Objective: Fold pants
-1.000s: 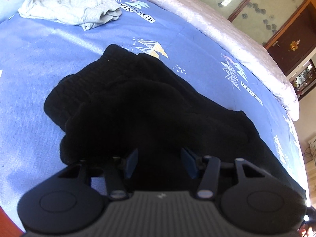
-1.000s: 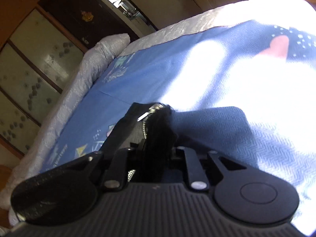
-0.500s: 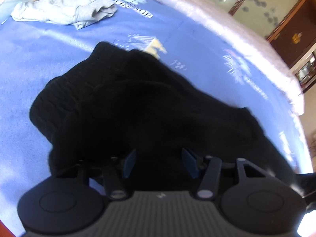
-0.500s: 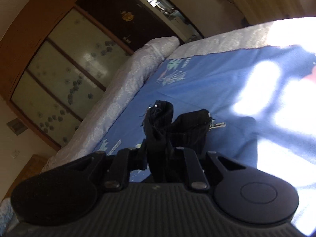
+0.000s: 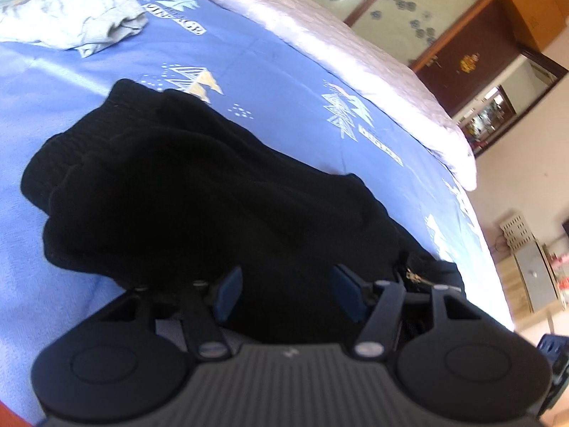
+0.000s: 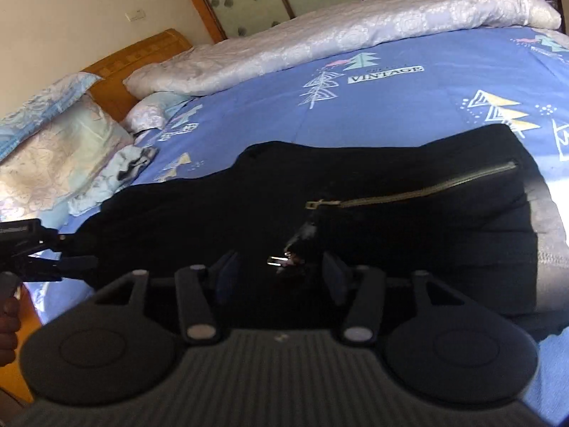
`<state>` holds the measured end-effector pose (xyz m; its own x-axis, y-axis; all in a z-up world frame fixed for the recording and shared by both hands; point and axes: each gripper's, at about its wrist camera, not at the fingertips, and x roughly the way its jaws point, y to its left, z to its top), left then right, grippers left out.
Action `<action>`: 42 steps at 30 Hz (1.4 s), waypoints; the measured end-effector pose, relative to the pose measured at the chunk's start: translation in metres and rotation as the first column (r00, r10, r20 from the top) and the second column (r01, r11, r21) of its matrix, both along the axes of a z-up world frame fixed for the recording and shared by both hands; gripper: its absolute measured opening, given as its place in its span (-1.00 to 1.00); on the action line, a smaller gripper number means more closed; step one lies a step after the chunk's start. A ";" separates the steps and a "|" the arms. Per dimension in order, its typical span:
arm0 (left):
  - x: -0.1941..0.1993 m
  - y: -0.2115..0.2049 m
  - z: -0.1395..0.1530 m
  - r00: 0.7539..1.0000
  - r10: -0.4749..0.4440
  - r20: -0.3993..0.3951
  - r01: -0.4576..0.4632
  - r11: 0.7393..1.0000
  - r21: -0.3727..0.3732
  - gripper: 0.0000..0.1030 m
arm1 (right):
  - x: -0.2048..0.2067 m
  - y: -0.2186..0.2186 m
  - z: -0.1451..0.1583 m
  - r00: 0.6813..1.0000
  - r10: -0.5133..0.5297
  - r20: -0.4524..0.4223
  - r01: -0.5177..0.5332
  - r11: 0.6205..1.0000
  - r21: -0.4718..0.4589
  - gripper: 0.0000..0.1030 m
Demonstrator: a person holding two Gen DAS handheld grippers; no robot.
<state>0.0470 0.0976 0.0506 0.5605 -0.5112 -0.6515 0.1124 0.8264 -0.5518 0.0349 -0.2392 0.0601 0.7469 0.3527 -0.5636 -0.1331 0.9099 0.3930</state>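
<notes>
The black pants (image 5: 199, 192) lie bunched on the blue bedsheet (image 5: 270, 71). In the right wrist view the pants (image 6: 373, 220) show a metal zipper (image 6: 419, 186) running across the top layer. My left gripper (image 5: 286, 290) is open just above the near edge of the pants, nothing between its blue pads. It also shows at the left edge of the right wrist view (image 6: 53, 263). My right gripper (image 6: 279, 277) is open over the pants by the zipper pull, holding nothing.
A crumpled light grey garment (image 5: 81, 25) lies at the far left of the bed. A rolled white quilt (image 6: 338, 42) runs along the far side. Pillows (image 6: 53, 149) and a wooden headboard (image 6: 138, 53) are at the left. A wardrobe (image 5: 444, 46) stands beyond.
My right gripper has let go of the pants' fabric, opened, and swung round to face the pants lying flat. My left gripper stayed open over the near edge.
</notes>
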 end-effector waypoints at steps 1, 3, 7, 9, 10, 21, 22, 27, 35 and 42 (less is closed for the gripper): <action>-0.001 -0.001 0.000 1.000 -0.003 0.002 0.003 1.000 0.000 0.12 | -0.005 -0.006 0.006 1.000 0.000 0.010 0.000 1.000 0.016 0.12; -0.002 -0.001 -0.001 1.000 0.002 0.007 -0.002 1.000 -0.013 0.12 | -0.009 -0.015 0.015 0.999 -0.024 0.022 0.023 0.999 0.037 0.12; -0.010 0.012 -0.002 0.999 0.036 0.019 -0.035 0.998 -0.059 0.12 | -0.026 -0.037 0.012 0.991 -0.123 0.056 0.115 0.985 0.127 0.09; -0.015 0.021 -0.003 0.998 0.060 0.014 -0.059 0.996 -0.062 0.12 | -0.018 -0.041 0.007 0.982 -0.180 0.048 0.173 0.976 0.129 -0.27; -0.018 0.025 -0.003 0.997 0.071 0.011 -0.070 0.996 -0.060 0.12 | -0.013 -0.042 0.002 0.979 -0.203 0.032 0.197 0.971 0.132 -0.35; -0.033 0.091 -0.023 0.965 0.253 -0.073 -0.260 0.959 -0.116 0.20 | 0.021 -0.015 -0.039 0.969 -0.197 -0.148 0.210 0.975 0.075 -0.52; -0.033 0.096 -0.026 0.959 0.271 -0.086 -0.281 0.951 -0.131 0.29 | 0.019 -0.015 -0.036 0.968 -0.200 -0.152 0.214 0.973 0.083 -0.50; -0.032 0.115 -0.044 0.922 0.355 -0.153 -0.381 0.900 -0.212 0.59 | -0.003 0.001 -0.024 0.977 -0.197 -0.083 0.202 0.977 0.062 -0.39; 0.005 0.134 -0.074 0.877 0.425 -0.223 -0.480 0.798 -0.364 0.77 | -0.028 0.027 -0.012 0.983 -0.183 0.026 0.183 0.983 0.006 -0.30; 0.051 0.136 -0.086 0.854 0.457 -0.251 -0.520 0.773 -0.362 -0.42 | -0.028 0.040 -0.009 0.988 -0.142 0.053 0.144 0.989 -0.039 -0.30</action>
<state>0.0984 0.2333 -0.0353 0.7259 -0.4257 -0.5402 -0.3497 0.4480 -0.8228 0.0072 -0.1987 0.0513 0.8157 0.2167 -0.5364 -0.0188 0.9366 0.3498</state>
